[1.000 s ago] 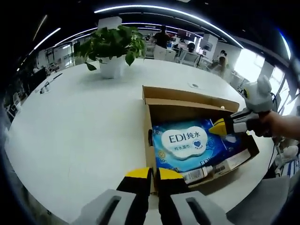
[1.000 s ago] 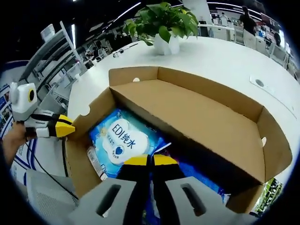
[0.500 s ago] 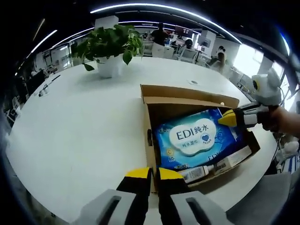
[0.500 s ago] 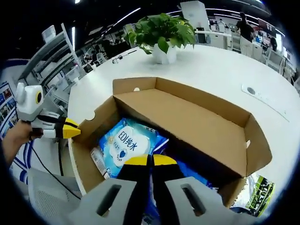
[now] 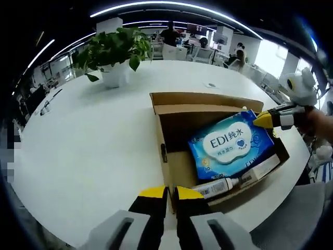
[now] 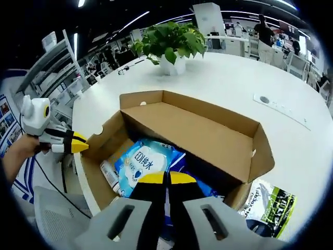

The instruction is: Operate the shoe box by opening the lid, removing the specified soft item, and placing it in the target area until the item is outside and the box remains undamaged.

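Left gripper view: open shoe box holds wipes pack.

The right gripper hides the wipes pack's corner — grip unclear.

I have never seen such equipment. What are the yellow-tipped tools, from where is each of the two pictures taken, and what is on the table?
There is no robot here. A person holds one hand-held gripper in each hand, and a fisheye camera rides on each.

In the left gripper view, the left hand-held gripper rises from the bottom, jaws together and holding nothing. The right hand-held gripper comes in from the right.

In the right gripper view, the right one rises from the bottom, shut on a blue wet wipes pack, which tilts up out of the open cardboard shoe box. A tube also lies in the box.

The box stands on a round white table, with a potted plant further back.
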`<action>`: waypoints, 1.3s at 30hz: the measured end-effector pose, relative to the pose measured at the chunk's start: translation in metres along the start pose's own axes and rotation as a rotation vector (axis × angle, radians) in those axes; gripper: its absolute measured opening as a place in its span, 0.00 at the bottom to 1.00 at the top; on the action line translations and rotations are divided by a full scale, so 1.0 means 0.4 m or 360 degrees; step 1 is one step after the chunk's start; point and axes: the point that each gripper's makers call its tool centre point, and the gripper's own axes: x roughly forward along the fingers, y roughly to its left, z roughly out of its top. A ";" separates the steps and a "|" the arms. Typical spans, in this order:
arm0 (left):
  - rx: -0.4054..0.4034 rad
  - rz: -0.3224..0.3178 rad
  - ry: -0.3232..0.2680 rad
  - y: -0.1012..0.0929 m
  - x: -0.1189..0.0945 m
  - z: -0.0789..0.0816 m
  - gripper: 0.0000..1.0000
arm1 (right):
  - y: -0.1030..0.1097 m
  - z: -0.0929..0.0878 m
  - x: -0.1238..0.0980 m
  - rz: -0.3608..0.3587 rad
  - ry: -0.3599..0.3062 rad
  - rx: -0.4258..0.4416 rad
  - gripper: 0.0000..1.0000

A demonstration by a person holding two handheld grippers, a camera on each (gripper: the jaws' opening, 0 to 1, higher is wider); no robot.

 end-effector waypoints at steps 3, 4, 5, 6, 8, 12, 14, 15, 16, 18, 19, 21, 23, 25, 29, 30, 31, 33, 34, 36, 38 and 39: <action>0.0022 0.0020 -0.0029 0.005 -0.014 0.020 0.08 | -0.006 -0.007 -0.004 -0.0002 0.0004 0.0014 0.00; 0.0029 0.0022 -0.0036 0.005 -0.017 0.026 0.10 | -0.009 -0.010 -0.004 -0.0006 0.0007 0.0014 0.00; 0.0033 0.0022 -0.0040 0.005 -0.019 0.032 0.12 | -0.012 -0.013 -0.004 -0.0009 0.0009 0.0014 0.00; 0.0044 0.0025 -0.0047 0.004 -0.023 0.040 0.12 | -0.016 -0.016 -0.005 -0.0014 0.0015 0.0021 0.00; 0.0070 0.0027 -0.0072 -0.001 -0.028 0.059 0.14 | -0.023 -0.020 -0.004 -0.0019 0.0018 0.0032 0.00; 0.0095 0.0004 -0.0116 -0.022 -0.029 0.094 0.17 | -0.031 -0.028 -0.003 -0.0033 0.0029 0.0039 0.00; 0.0106 -0.0048 -0.0156 -0.044 -0.021 0.114 0.20 | -0.035 -0.031 -0.002 -0.0035 0.0034 0.0050 0.00; 0.0101 -0.0063 -0.0158 -0.051 -0.016 0.117 0.20 | -0.038 -0.033 -0.002 -0.0039 0.0038 0.0053 0.00; 0.0100 -0.0078 -0.0153 -0.058 -0.011 0.119 0.20 | -0.040 -0.035 -0.001 -0.0043 0.0041 0.0055 0.00; 0.0114 -0.0120 -0.0125 -0.077 0.008 0.117 0.20 | -0.045 -0.041 -0.001 -0.0056 0.0049 0.0040 0.00; 0.0121 -0.0135 -0.0117 -0.083 0.017 0.117 0.20 | -0.047 -0.044 -0.001 -0.0062 0.0052 0.0030 0.00; 0.0123 -0.0164 -0.0100 -0.096 0.037 0.116 0.20 | -0.049 -0.048 -0.001 -0.0069 0.0054 0.0018 0.00; 0.0130 -0.0194 -0.0073 -0.106 0.055 0.113 0.20 | -0.052 -0.050 0.000 -0.0075 0.0058 0.0009 0.00; 0.0133 -0.0238 -0.0028 -0.120 0.072 0.106 0.20 | -0.057 -0.055 0.003 -0.0081 0.0062 0.0007 0.00; 0.0134 -0.0308 0.0066 -0.138 0.107 0.085 0.20 | -0.063 -0.061 0.004 -0.0087 0.0067 0.0012 0.00; 0.0127 -0.0320 0.0083 -0.139 0.119 0.080 0.20 | -0.066 -0.063 0.006 -0.0089 0.0069 0.0013 0.00; 0.0120 -0.0325 0.0113 -0.140 0.126 0.073 0.20 | -0.067 -0.065 0.007 -0.0091 0.0069 0.0012 0.00; 0.0119 -0.0336 0.0168 -0.141 0.141 0.058 0.20 | -0.069 -0.068 0.007 -0.0095 0.0071 0.0009 0.00; 0.0103 -0.0346 0.0197 -0.141 0.148 0.050 0.20 | -0.070 -0.069 0.007 -0.0095 0.0069 0.0010 0.00; 0.0050 -0.0385 0.0237 -0.150 0.155 0.038 0.20 | -0.072 -0.072 0.008 -0.0097 0.0067 0.0008 0.00; -0.0036 -0.0423 0.0267 -0.157 0.164 0.029 0.20 | -0.073 -0.075 0.009 -0.0096 0.0067 0.0011 0.00; -0.0090 -0.0438 0.0260 -0.160 0.167 0.032 0.20 | -0.072 -0.075 0.009 -0.0094 0.0064 0.0017 0.00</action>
